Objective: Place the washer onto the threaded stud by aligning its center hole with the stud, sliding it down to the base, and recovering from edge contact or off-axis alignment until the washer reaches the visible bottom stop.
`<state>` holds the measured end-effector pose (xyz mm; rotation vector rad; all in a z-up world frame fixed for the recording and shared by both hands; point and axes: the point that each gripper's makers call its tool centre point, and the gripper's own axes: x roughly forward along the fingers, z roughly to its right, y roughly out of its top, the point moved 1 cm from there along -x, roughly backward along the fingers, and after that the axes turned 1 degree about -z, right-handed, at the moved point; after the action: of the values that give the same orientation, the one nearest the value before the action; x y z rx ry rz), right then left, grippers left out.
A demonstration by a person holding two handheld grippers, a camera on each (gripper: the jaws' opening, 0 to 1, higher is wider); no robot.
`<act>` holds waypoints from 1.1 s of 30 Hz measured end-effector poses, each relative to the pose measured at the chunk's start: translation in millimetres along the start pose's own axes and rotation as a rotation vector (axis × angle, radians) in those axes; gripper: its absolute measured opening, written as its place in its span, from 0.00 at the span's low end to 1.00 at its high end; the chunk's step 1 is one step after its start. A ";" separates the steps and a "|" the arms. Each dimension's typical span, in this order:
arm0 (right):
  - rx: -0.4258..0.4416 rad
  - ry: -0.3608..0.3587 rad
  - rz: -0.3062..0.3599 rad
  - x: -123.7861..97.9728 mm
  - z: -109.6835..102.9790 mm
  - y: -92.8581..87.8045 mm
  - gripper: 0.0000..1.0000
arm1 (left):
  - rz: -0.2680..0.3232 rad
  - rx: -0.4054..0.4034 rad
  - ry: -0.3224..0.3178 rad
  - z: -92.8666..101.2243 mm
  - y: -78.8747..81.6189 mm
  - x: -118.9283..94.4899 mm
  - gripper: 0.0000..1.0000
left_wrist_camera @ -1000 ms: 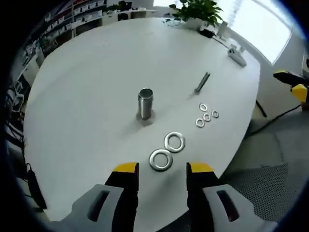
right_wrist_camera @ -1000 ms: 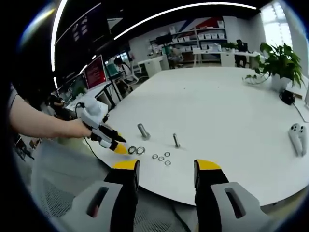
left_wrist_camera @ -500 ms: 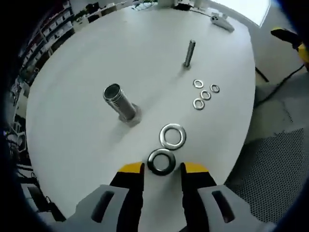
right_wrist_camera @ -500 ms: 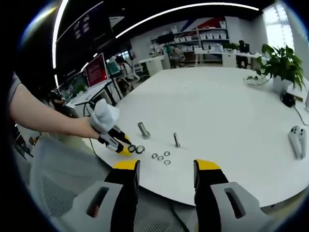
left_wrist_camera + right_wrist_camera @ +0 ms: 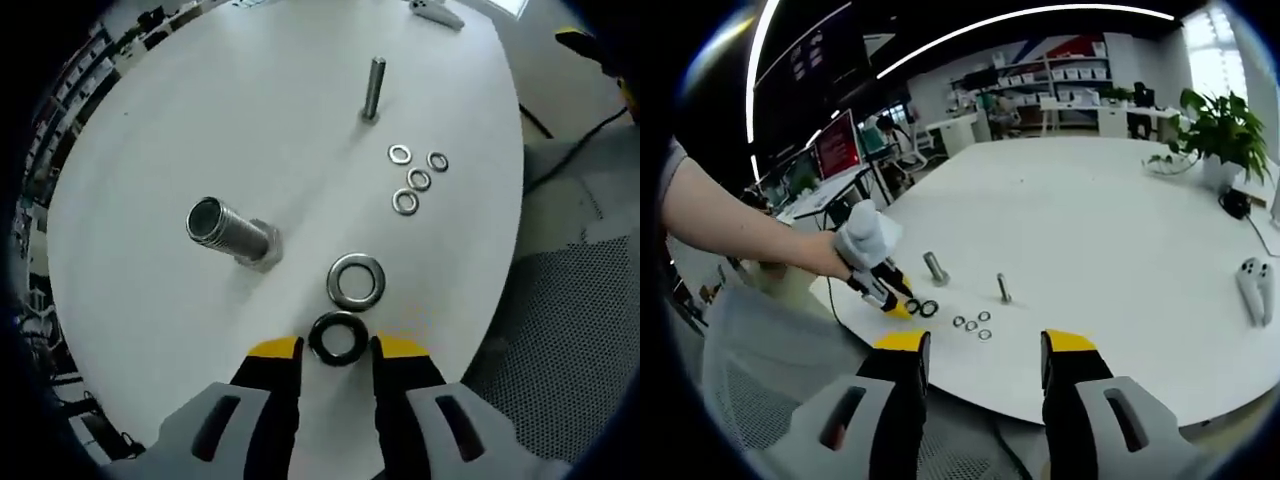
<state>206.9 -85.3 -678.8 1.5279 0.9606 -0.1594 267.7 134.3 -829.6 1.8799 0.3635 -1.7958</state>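
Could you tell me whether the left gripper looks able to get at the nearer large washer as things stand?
Probably yes. The left gripper is open with its yellow tips on either side of the nearer large washer, which lies flat on the white table. The second large washer sits just beyond, outside the jaws.

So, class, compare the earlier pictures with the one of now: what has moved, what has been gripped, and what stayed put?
The left gripper has come down toward the table edge, and its jaws have narrowed around the nearer large washer; whether they grip it yet cannot be told. Unmoved: the second large washer, the thick threaded stud, the thin stud, the four small washers and the open right gripper.
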 end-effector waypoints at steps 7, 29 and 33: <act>-0.004 0.004 -0.006 0.5 -0.7 -0.6 0.46 | -0.017 0.017 0.001 1.2 1.5 -0.1 0.21; 0.012 0.004 -0.005 -0.5 0.2 -1.2 0.45 | -0.025 0.099 -0.006 4.2 -0.5 0.5 0.25; 0.013 0.000 -0.003 -0.7 1.2 -1.0 0.45 | -0.016 0.079 0.002 5.4 -0.4 -1.5 0.21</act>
<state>206.3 -86.8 -679.3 1.5387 0.9638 -0.1680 262.8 132.0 -828.2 1.9385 0.3135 -1.8437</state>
